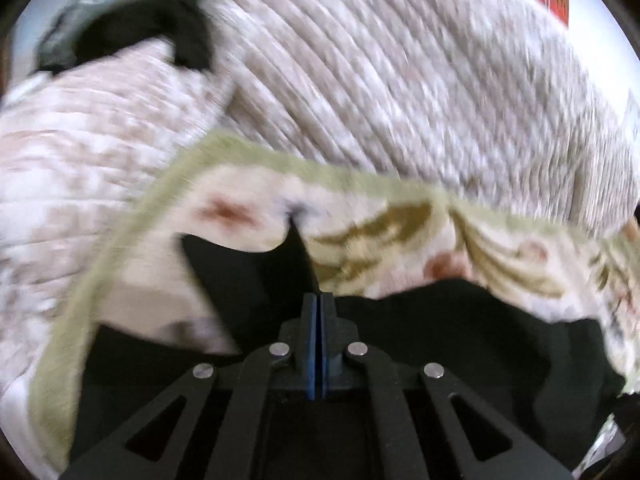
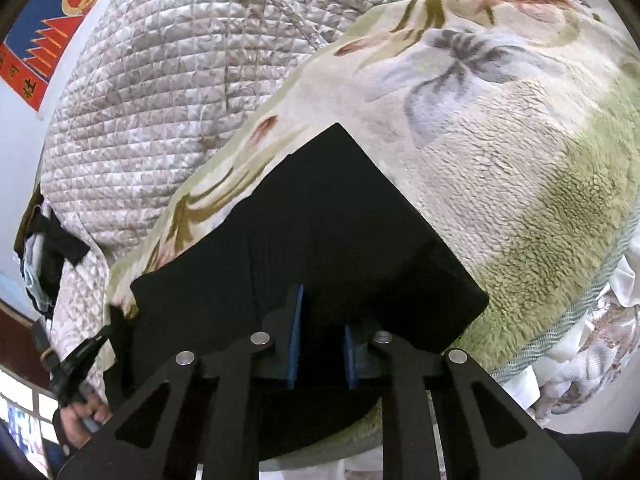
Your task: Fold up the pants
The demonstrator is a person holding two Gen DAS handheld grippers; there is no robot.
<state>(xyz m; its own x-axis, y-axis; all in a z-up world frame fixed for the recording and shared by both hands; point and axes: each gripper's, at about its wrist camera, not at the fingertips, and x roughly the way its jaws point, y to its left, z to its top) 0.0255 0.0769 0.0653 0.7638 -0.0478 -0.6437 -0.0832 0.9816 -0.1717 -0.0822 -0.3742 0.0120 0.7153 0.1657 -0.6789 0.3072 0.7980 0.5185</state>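
Black pants [image 2: 320, 220] lie on a floral fleece blanket [image 2: 500, 160] spread over a quilted bed [image 2: 160, 100], already folded into a compact, roughly square slab. The left tongs [image 1: 318, 300] are pressed together with no cloth seen between them. The right tongs [image 2: 322, 320] stand narrowly apart over the pants' near edge; whether they pinch it is unclear. Probably 1 fold or some tidying remains.

One pair of black pants [image 2: 320, 232], one floral blanket [image 2: 500, 160], one quilt [image 2: 160, 100], one red and blue wall hanging [image 2: 52, 32], two grippers, the left [image 1: 319, 300] and the right [image 2: 322, 312], one hand [image 2: 80, 412], and a dark clothes heap [image 1: 132, 28], items uncountable
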